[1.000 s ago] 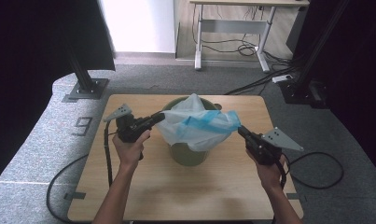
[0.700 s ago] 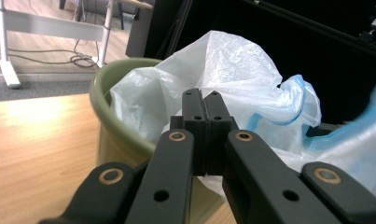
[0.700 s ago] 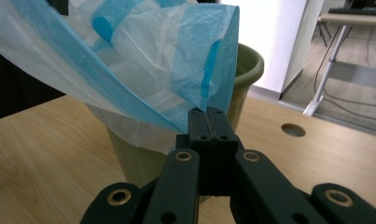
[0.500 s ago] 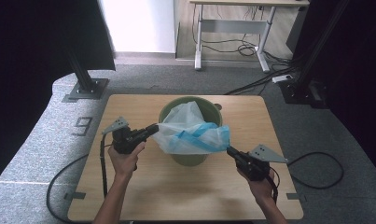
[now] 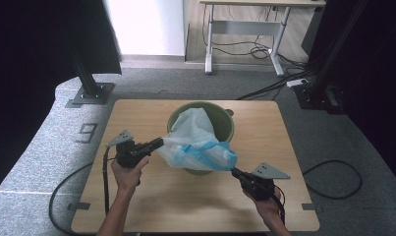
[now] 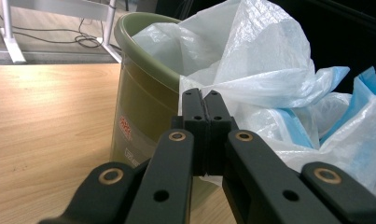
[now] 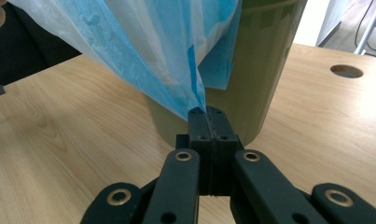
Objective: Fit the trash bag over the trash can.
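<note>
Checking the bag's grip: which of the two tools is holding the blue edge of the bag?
The right tool: its shut jaws pinch the bag's blue strip near the table edge. The left tool grips plain white film.

The left gripper [image 6: 205, 100] has its fingers [image 6: 194, 116] pinched together on the white plastic bag [image 6: 260, 60], right beside the green bin [image 6: 143, 93] on the counter [image 6: 45, 121].

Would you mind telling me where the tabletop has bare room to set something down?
The table is bare along its far-left corner, beside the green bin, and along the near edge between the two forearms. The middle is crowded: the plastic bag stretches between the left claw and right claw.
</note>
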`<state>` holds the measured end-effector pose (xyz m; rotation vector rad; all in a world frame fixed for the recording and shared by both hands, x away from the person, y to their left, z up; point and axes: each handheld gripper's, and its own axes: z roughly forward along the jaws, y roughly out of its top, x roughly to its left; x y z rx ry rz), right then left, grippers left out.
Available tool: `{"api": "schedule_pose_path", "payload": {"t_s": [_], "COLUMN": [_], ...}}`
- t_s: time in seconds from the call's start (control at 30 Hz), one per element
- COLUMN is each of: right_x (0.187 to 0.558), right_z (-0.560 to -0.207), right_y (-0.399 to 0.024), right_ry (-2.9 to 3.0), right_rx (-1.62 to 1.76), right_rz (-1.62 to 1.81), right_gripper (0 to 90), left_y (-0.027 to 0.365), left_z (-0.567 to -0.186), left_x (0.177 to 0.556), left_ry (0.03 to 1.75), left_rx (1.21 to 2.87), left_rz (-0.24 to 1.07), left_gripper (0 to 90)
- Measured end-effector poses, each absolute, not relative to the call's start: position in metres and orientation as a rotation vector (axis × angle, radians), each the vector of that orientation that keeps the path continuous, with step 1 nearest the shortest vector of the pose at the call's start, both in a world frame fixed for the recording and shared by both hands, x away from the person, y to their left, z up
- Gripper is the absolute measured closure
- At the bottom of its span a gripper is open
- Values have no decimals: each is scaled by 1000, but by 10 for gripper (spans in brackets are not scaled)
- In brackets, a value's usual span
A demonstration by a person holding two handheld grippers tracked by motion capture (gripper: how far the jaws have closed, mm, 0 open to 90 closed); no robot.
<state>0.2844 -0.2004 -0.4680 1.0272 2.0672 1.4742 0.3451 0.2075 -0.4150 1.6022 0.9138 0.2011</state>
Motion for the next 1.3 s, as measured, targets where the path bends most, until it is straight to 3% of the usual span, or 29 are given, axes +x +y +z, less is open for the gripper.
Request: {"api": "schedule_pose_path", "payload": {"t_s": [0.13, 0.37, 0.57, 0.7, 0.8, 0.97, 1.1, 1.17, 1.3], "right_x": [285, 288, 289, 291, 290, 289, 288, 288, 286], "right_z": [-466, -458, -456, -455, -457, -459, -459, -460, -460], "right_y": [-199, -201, -201, -201, -202, -205, -207, -207, -206], "right_ry": [2066, 2054, 2057, 2057, 2061, 2054, 2050, 2052, 2043], "right_rx": [1020, 1021, 1016, 1018, 1020, 1033, 1035, 1031, 1024], "right_rz": [1465, 1460, 1456, 1455, 1453, 1457, 1466, 1472, 1481], "right_gripper": [889, 889, 889, 889, 889, 889, 889, 889, 889], "left_y": [206, 186, 161, 149, 142, 139, 142, 144, 146], "left_z": [-402, -361, -350, -349, -350, -353, -353, -354, -353], "left_x": [341, 328, 336, 345, 353, 361, 366, 368, 367], "left_ry": [872, 783, 770, 783, 793, 833, 860, 851, 837], "left_rx": [1614, 1674, 1800, 1844, 1851, 1825, 1781, 1771, 1770], "left_rz": [208, 296, 338, 336, 346, 351, 311, 288, 295], "left_gripper": [884, 624, 366, 285, 347, 657, 837, 891, 897]}}
